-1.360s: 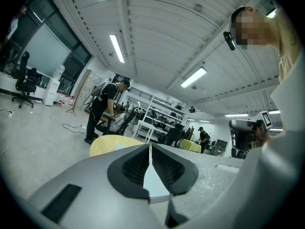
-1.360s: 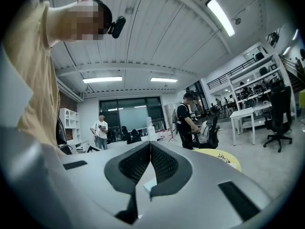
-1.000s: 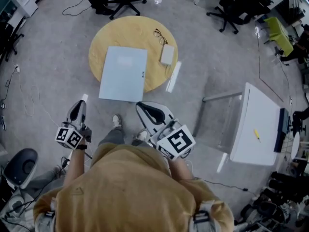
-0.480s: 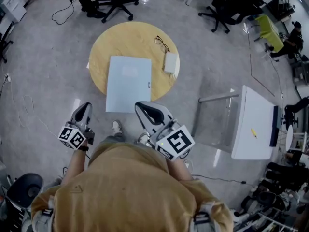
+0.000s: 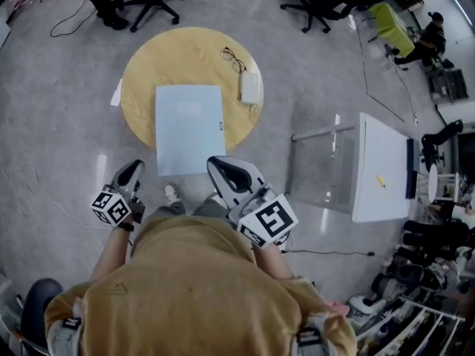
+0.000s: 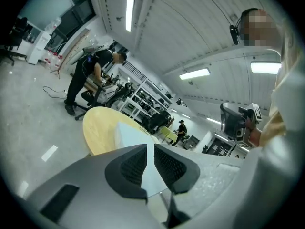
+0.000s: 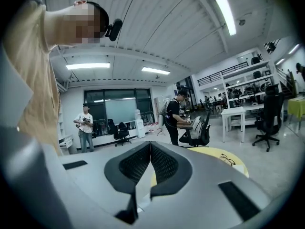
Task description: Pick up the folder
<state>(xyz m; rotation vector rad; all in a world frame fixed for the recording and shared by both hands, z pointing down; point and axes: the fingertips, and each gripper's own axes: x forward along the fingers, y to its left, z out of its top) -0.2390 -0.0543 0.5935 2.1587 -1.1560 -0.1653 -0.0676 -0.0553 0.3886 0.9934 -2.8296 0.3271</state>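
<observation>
– Left gripper view: jaw state?
– The left gripper has just been opening its dark ribbed pads. There's a thin slit between them now and nothing in it. The folder shows beyond the slit, ahead and lower.
– Right side?
– On the right gripper the pad tips meet, so it's closed and empty. Both have smooth grey shells.
– Folder vs grippers?
– Head view: the folder lies flat on the round tabletop at its near edge. Its near short edge hangs past the rim toward the person, and the long axis runs straight away from them. The left gripper sits off the near-left corner, clearly apart. The right gripper's tip lines up with the near-right corner, so right looks nearer, my read. Can't confirm contact for either.
– Material?
– It's a thin, flat, pale blue rectangle with a smooth face. There's a paler label patch toward the far end and a small dark mark by the right long edge. It'll likely flex if pinched at one corner. The tabletop is light wood colour, matte.
– Obstacles?
– The glasses and a white flat box sit toward the far-right edge. The box is just beside the folder's far-right corner. Neither is in the approach path.
– Next move?
– I'd take the overhanging near edge. The jaws need to open wider and come in roughly level from the near side.
</observation>
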